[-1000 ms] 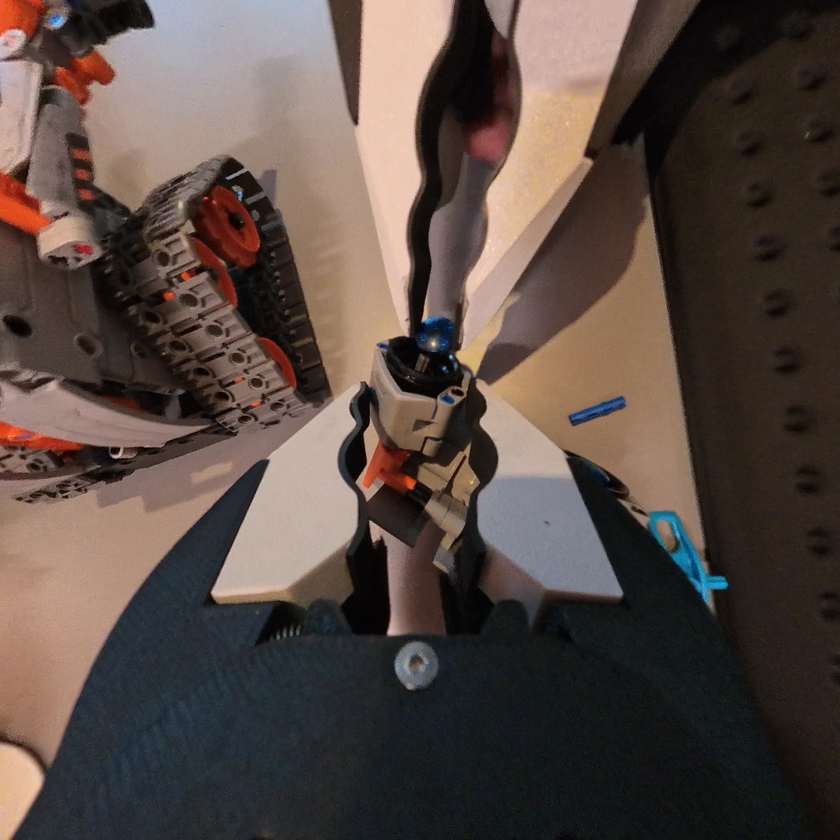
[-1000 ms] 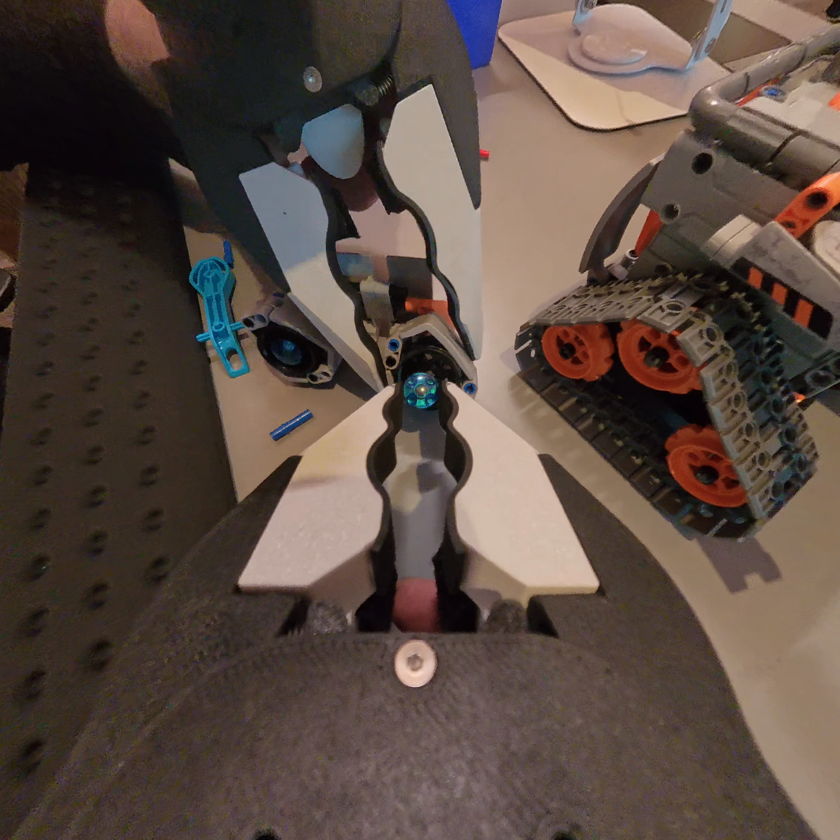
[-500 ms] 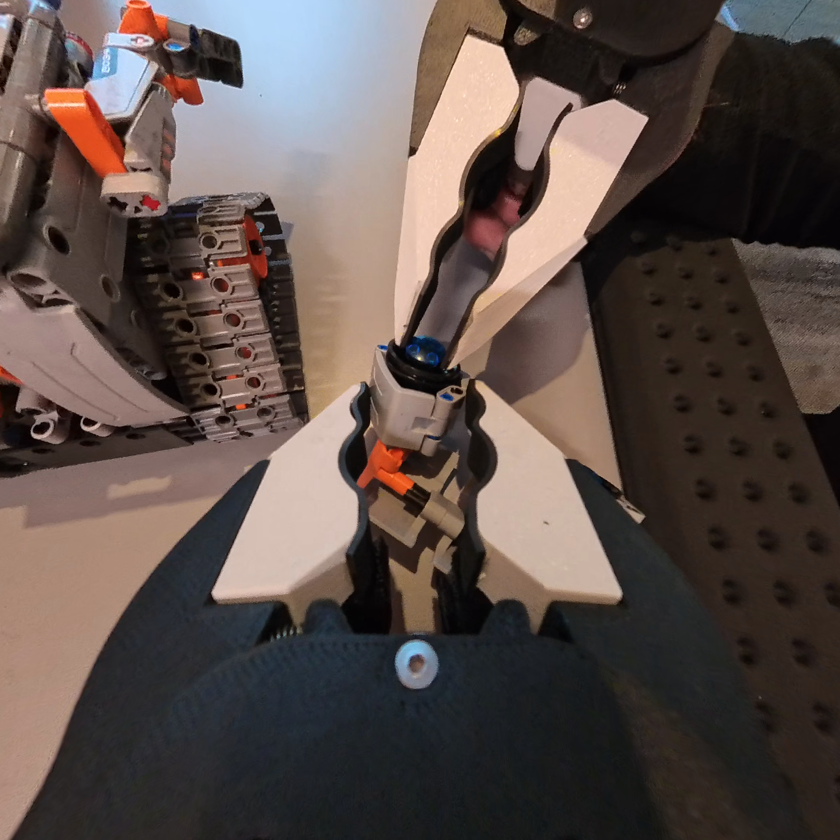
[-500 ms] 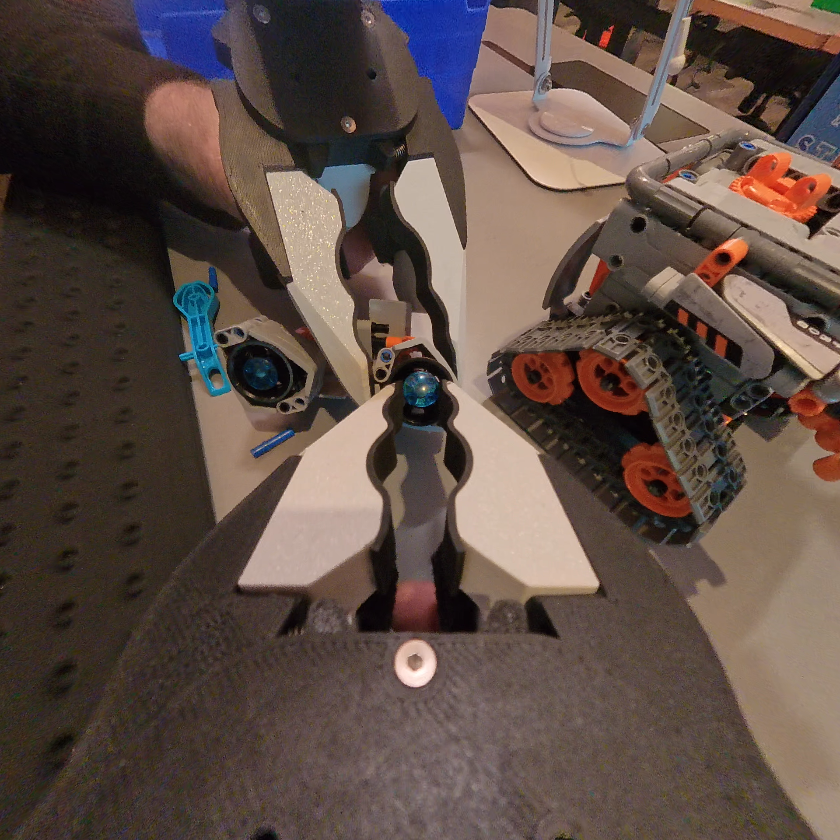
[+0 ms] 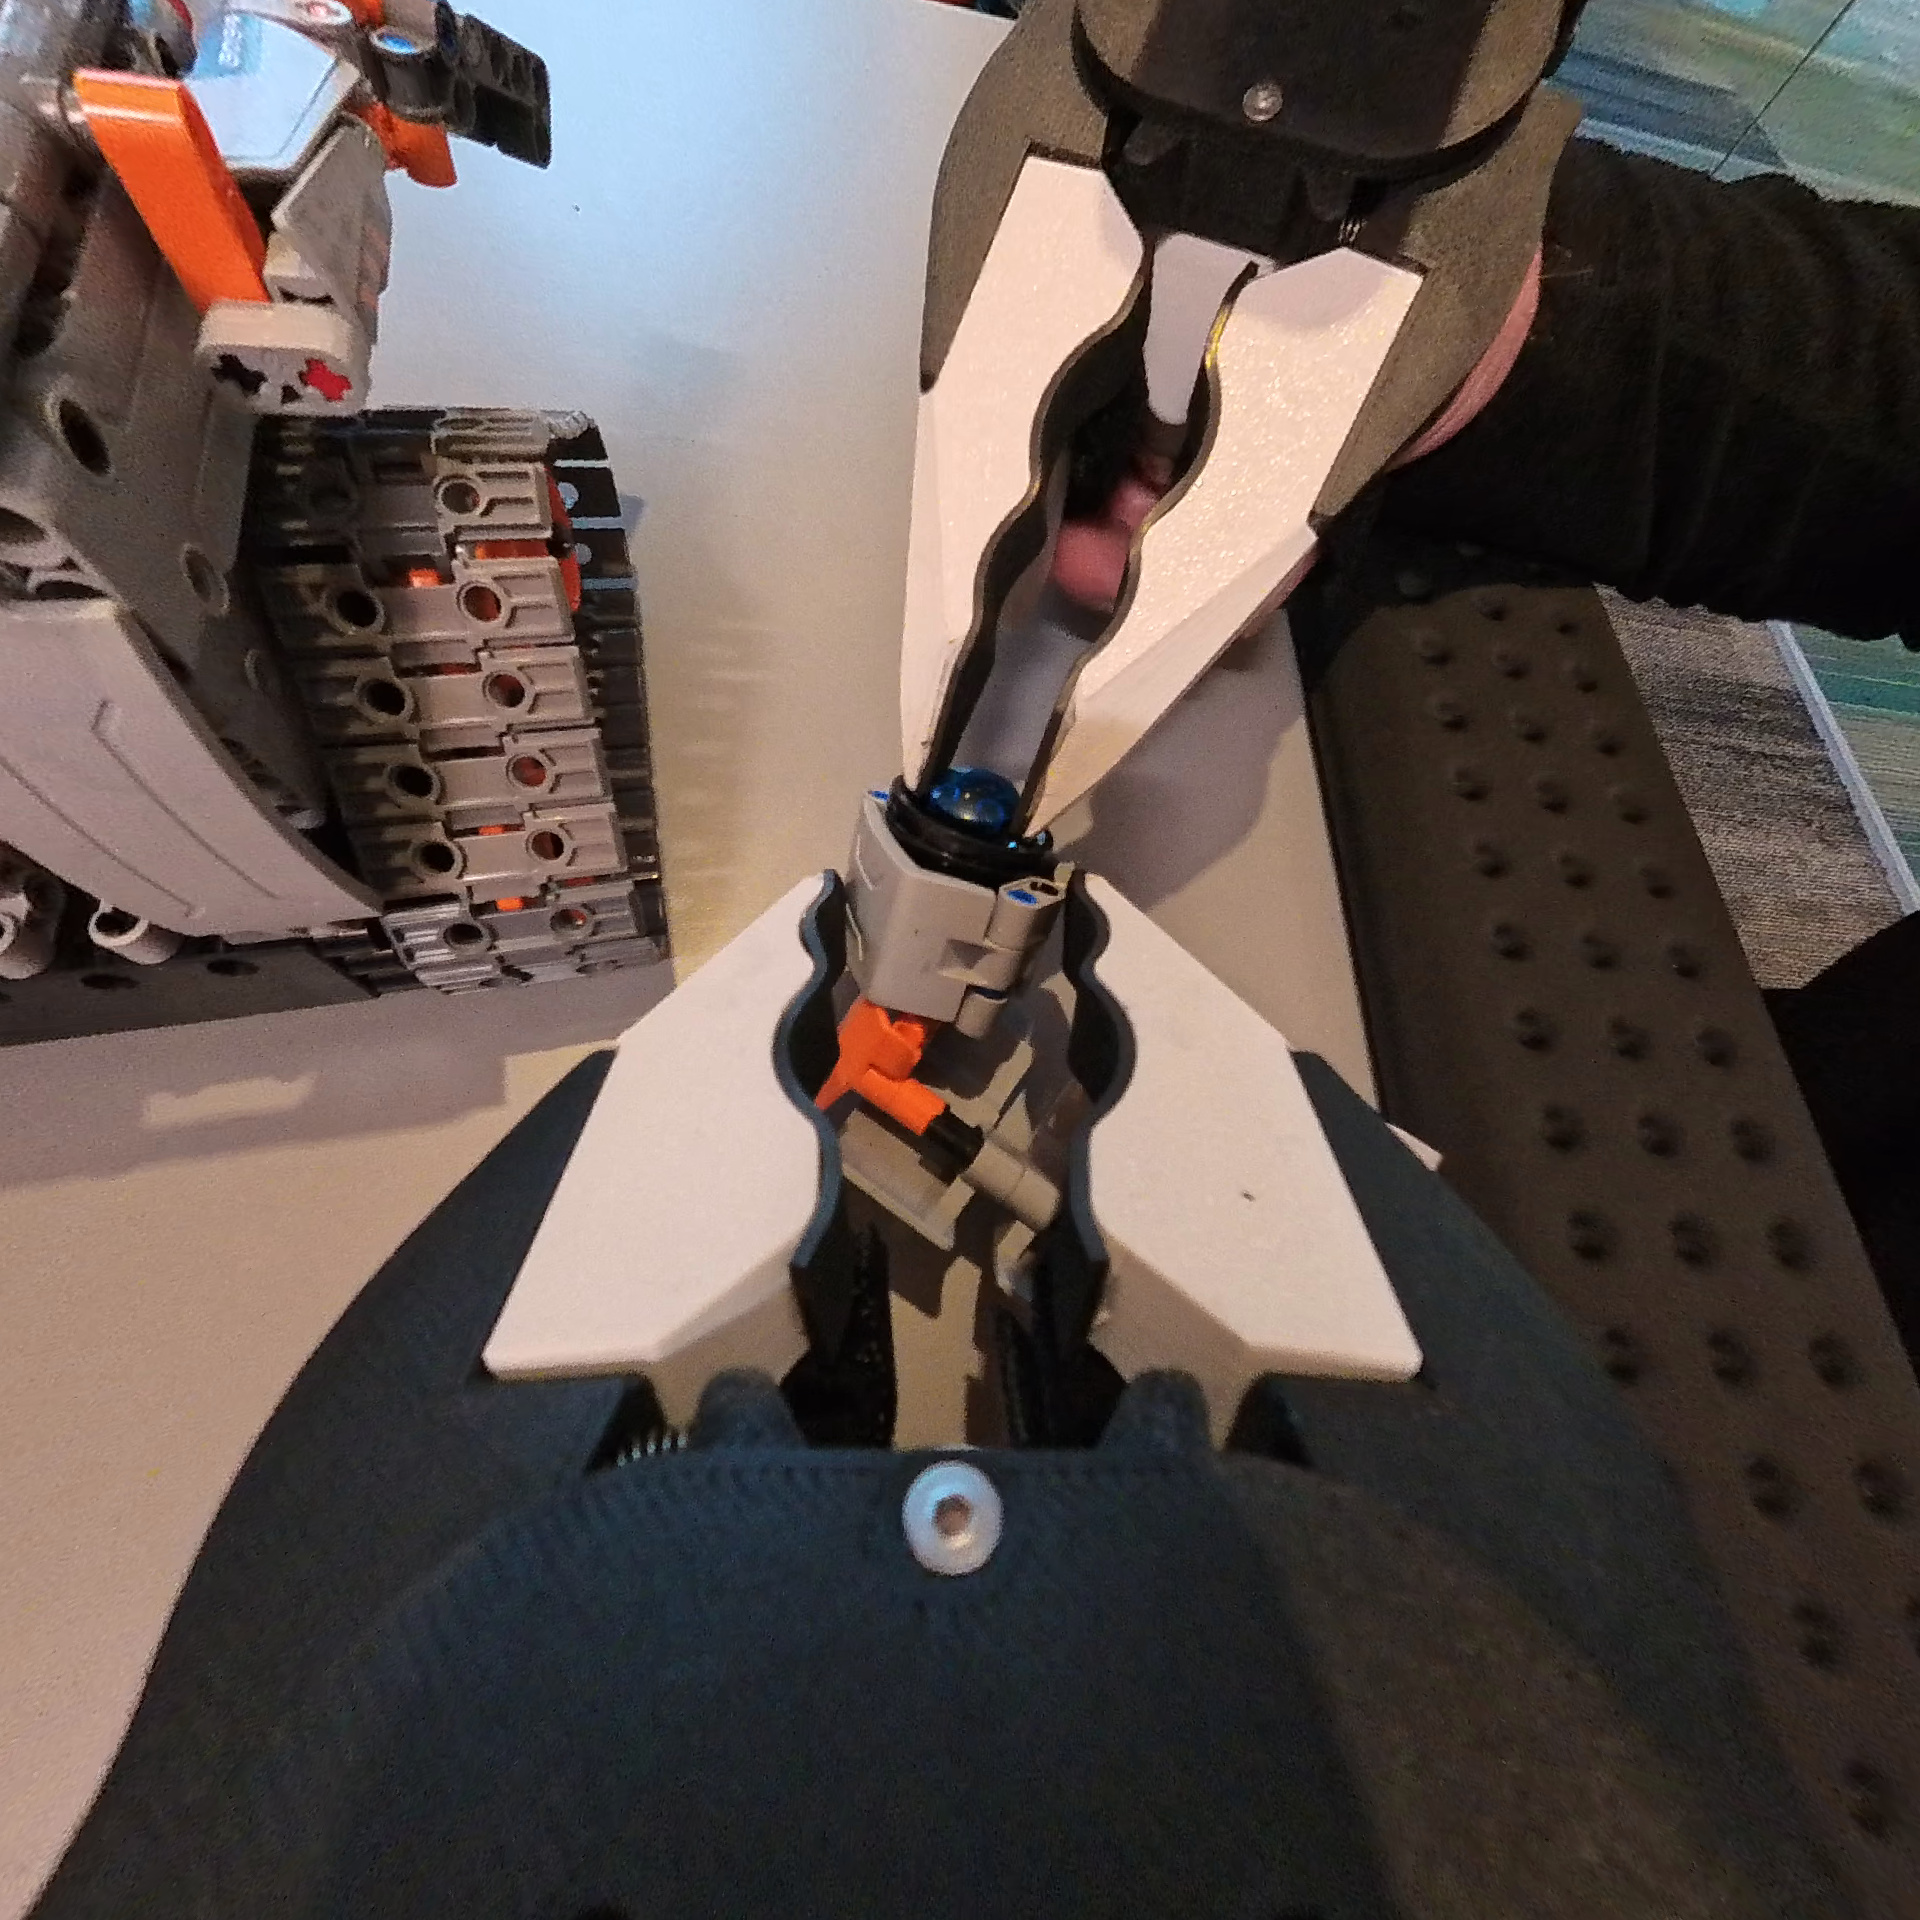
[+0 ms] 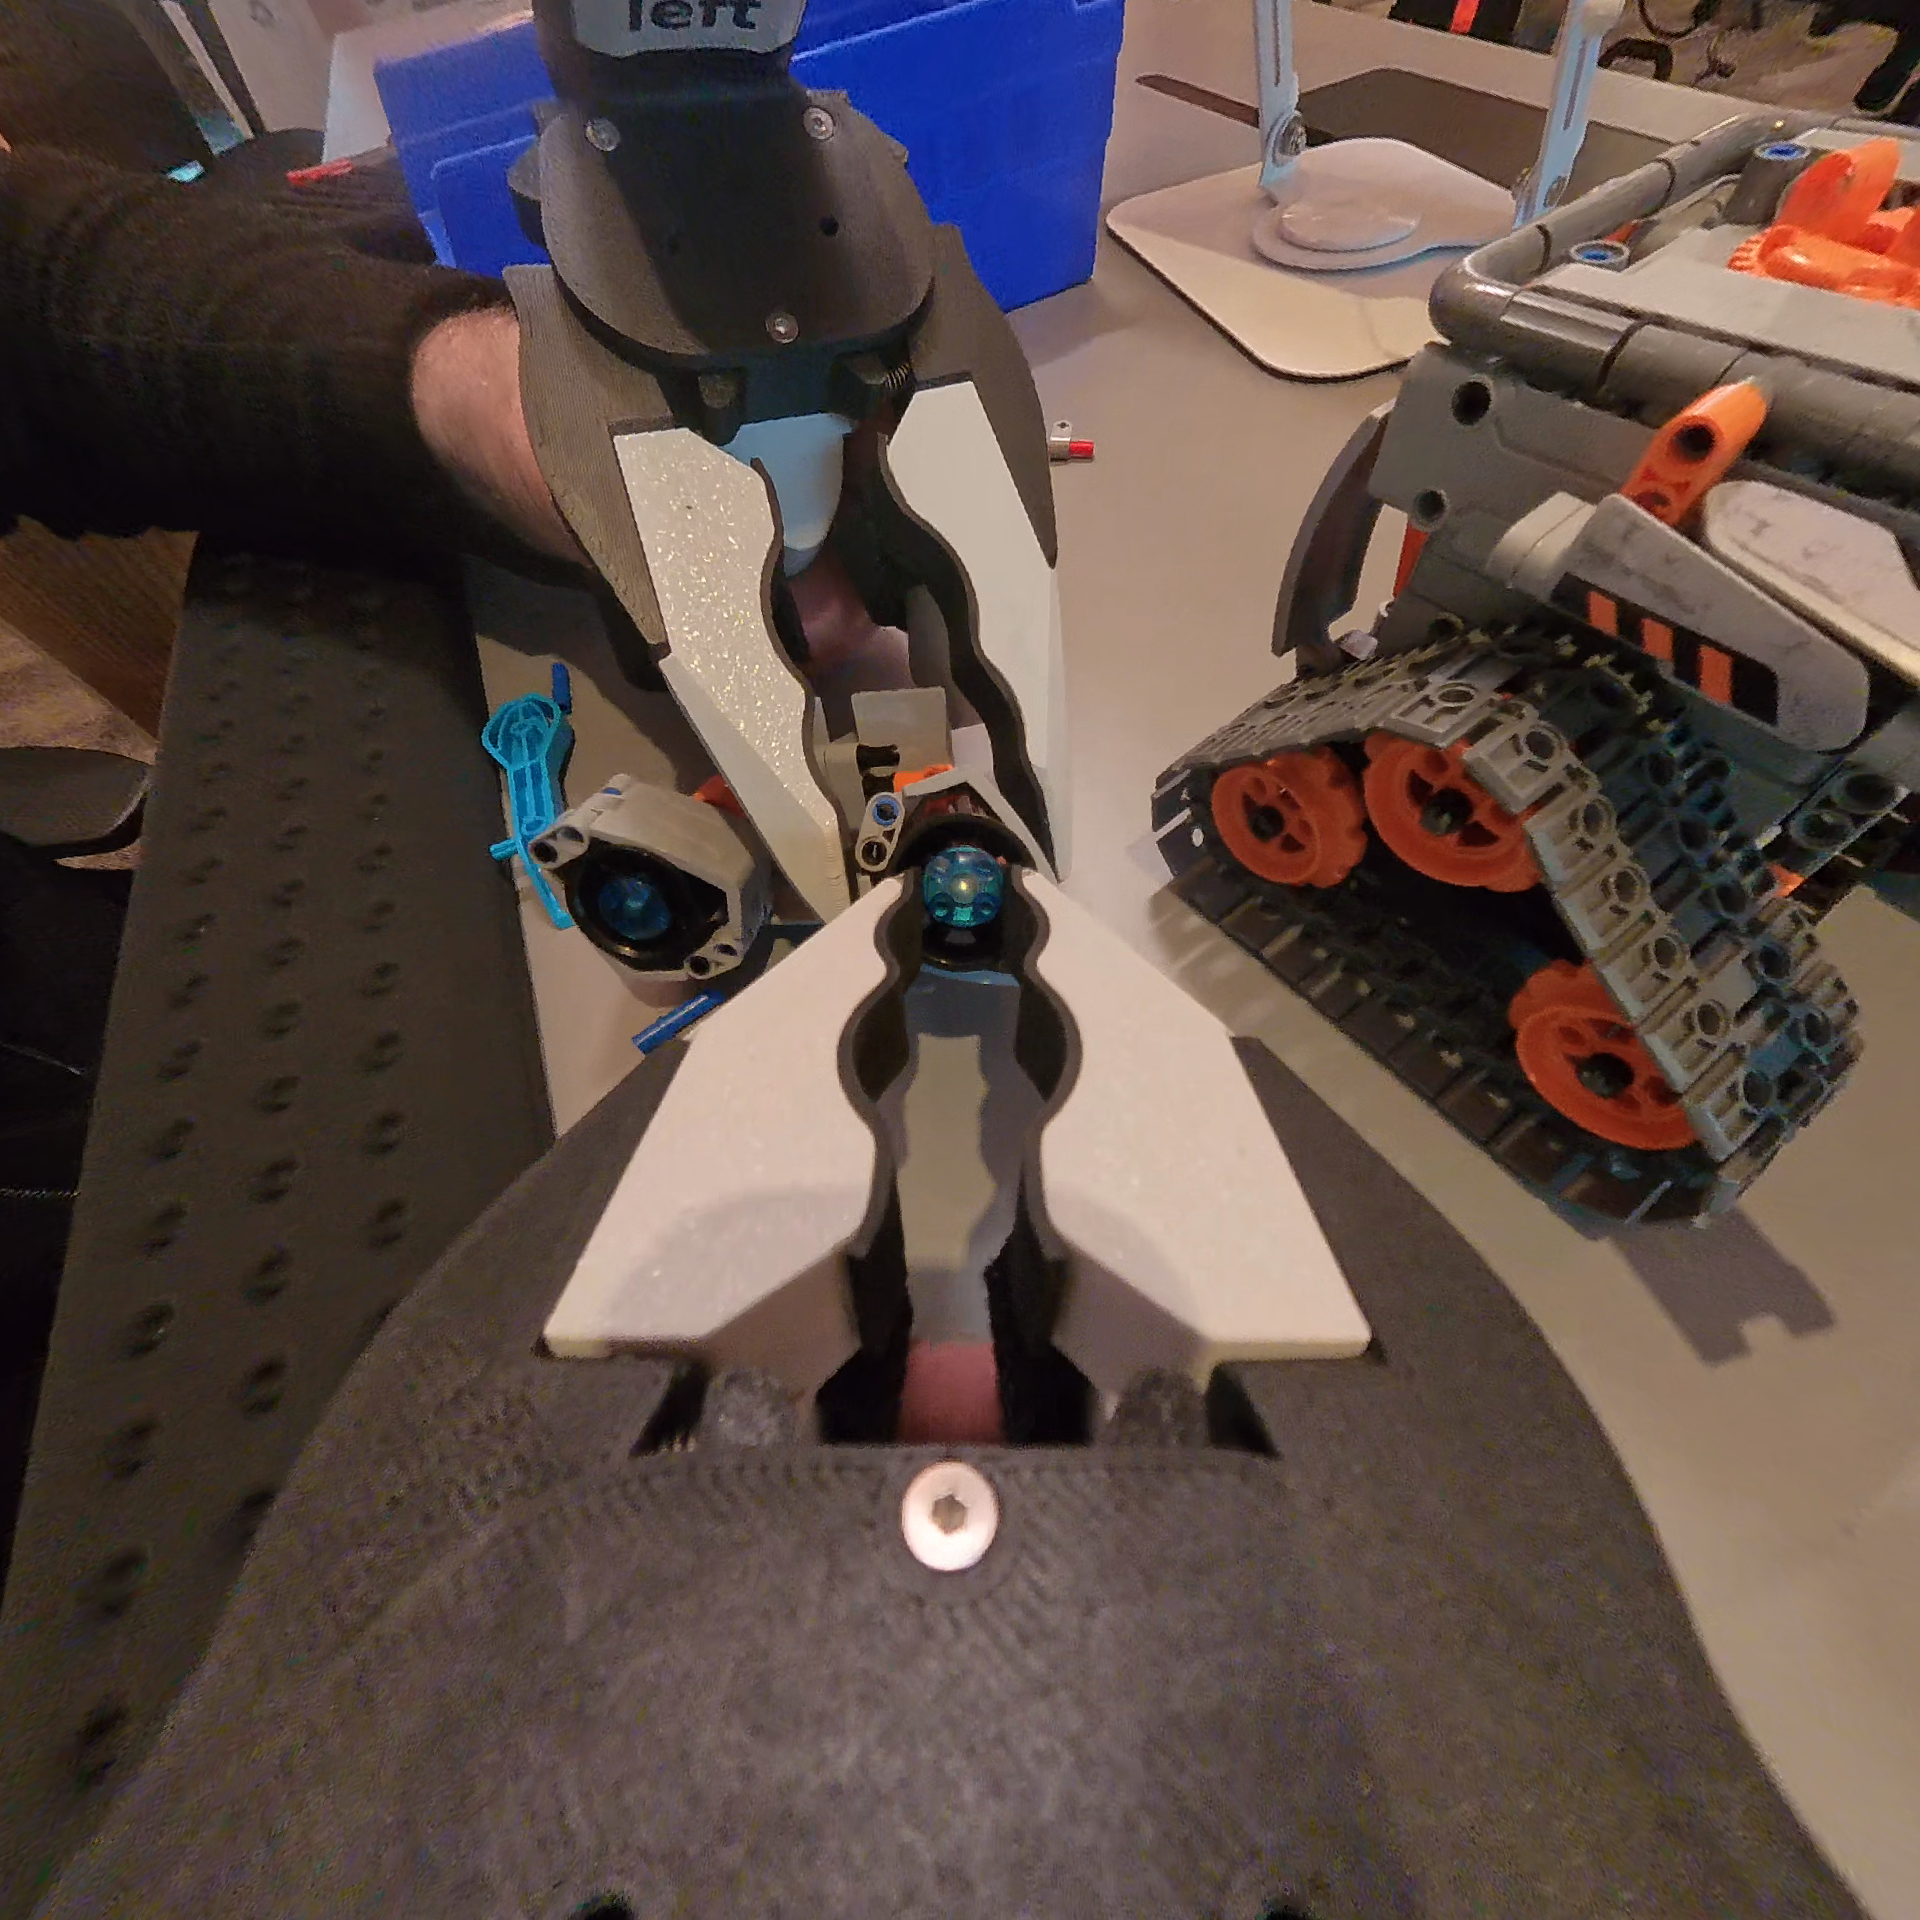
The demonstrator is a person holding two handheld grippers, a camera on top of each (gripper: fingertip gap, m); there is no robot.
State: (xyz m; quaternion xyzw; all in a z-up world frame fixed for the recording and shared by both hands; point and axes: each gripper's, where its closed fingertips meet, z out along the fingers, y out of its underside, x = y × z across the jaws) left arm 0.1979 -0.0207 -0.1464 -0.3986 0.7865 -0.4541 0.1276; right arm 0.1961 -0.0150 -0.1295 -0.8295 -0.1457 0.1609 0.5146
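Note:
My left gripper (image 5: 951,904) is shut on a grey brick-built housing (image 5: 935,935) with a black ring at its front and an orange piece (image 5: 878,1070) behind it. A blue translucent ball (image 6: 961,885) sits in that ring. My right gripper (image 6: 961,883) meets the housing head-on, its fingertips closed on the ball. In the left wrist view the right gripper (image 5: 977,795) comes down from the top onto the ball (image 5: 971,805). In the right wrist view the left gripper (image 6: 935,831) reaches in from the top. Both are above the table.
A grey and orange tracked vehicle model (image 6: 1507,883) stands to the right, also in the left wrist view (image 5: 312,675). A second grey housing (image 6: 655,904), a turquoise tool (image 6: 525,769) and a blue pin (image 6: 681,1018) lie by a black perforated mat (image 6: 260,1039). A blue bin (image 6: 987,156) is behind. Left and right tips are no more than a few centimetres apart.
Both grippers have risen together from the table and tilted, staying joined at the ball. The left still grips the housing; the vehicle and the mat now look farther below.

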